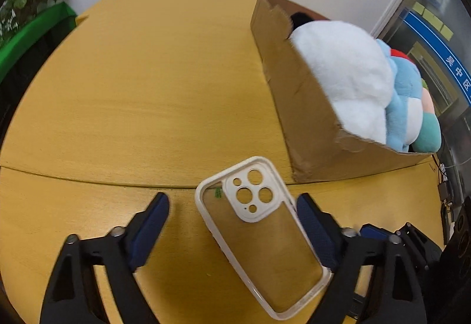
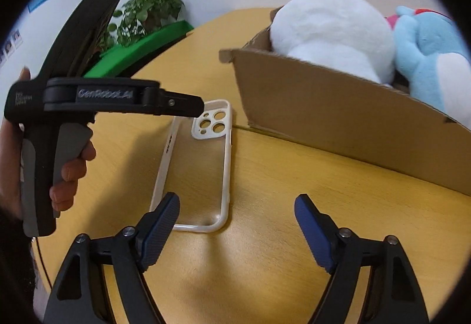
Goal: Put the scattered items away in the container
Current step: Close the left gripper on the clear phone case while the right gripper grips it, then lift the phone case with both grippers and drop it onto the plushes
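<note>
Straddling phone case [image 1: 259, 238], left gripper [image 1: 232, 206] open; right gripper [image 2: 237, 206] open, empty

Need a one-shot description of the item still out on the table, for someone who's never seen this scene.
Find the round yellow wooden table with the cardboard box full of plush toys. On the bare wood just beside the box's near corner lies a phone case. It is the only flat, hard item: clear back, white rim, white camera block with round cutouts.

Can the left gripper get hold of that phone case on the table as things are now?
Probably yes. The left gripper is open, with the phone case lying flat between its fingers, nothing on top. The box stands clear to one side.
</note>
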A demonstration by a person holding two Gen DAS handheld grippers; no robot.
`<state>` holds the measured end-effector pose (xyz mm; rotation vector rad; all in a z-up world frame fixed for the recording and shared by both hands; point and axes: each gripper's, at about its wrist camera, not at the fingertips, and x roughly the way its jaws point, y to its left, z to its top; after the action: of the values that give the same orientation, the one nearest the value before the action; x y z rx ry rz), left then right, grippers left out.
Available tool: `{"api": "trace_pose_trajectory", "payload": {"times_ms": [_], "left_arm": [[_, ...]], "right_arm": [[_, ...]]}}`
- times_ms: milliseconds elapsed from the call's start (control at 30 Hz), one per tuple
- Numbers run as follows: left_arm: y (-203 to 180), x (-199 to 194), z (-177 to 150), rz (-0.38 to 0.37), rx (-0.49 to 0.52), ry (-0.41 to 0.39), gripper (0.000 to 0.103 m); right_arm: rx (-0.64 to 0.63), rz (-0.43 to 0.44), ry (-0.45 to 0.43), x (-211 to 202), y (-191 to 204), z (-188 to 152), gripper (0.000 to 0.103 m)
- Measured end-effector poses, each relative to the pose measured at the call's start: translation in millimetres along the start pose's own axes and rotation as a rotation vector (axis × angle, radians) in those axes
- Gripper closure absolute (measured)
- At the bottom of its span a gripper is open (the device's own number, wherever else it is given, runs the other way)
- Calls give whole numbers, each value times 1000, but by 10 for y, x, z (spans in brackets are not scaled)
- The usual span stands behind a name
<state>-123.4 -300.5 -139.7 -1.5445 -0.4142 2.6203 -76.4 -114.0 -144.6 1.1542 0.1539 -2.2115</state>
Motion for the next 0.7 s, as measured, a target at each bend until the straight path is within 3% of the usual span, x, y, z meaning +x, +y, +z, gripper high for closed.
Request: {"api": "trace_pose_trajectory", "payload": {"times_ms": [33, 100, 167, 200, 233, 300, 333, 533, 700], "left_arm": [[13, 45, -7, 2, -3, 18, 37], [28, 95, -34, 9, -4, 35, 47], [32, 86, -51, 20, -11, 36, 64], [44, 88, -60, 23, -23, 42, 83], [66, 92, -73, 13, -39, 47, 87], [72, 98, -107, -8, -58, 51, 88], [47, 97, -123, 0, -51, 50, 89], [-121, -63, -189, 25, -31, 18, 92], [-378, -415, -235, 13, 2, -42, 93]], "right_arm": [[-8, -5, 12, 48, 17, -1, 40], [-23, -24, 32, 131, 23, -6, 49], [-40, -45, 20, 137, 49, 1, 59], [-38, -41, 22, 143, 49, 12, 66], [-44, -44, 23, 149, 55, 21, 77], [-69, -48, 31, 162, 77, 27, 92], [-74, -41, 36, 158, 83, 25, 94], [-47, 10, 48, 64, 13, -29, 97], [-46, 69, 3, -226, -36, -119, 97]]}}
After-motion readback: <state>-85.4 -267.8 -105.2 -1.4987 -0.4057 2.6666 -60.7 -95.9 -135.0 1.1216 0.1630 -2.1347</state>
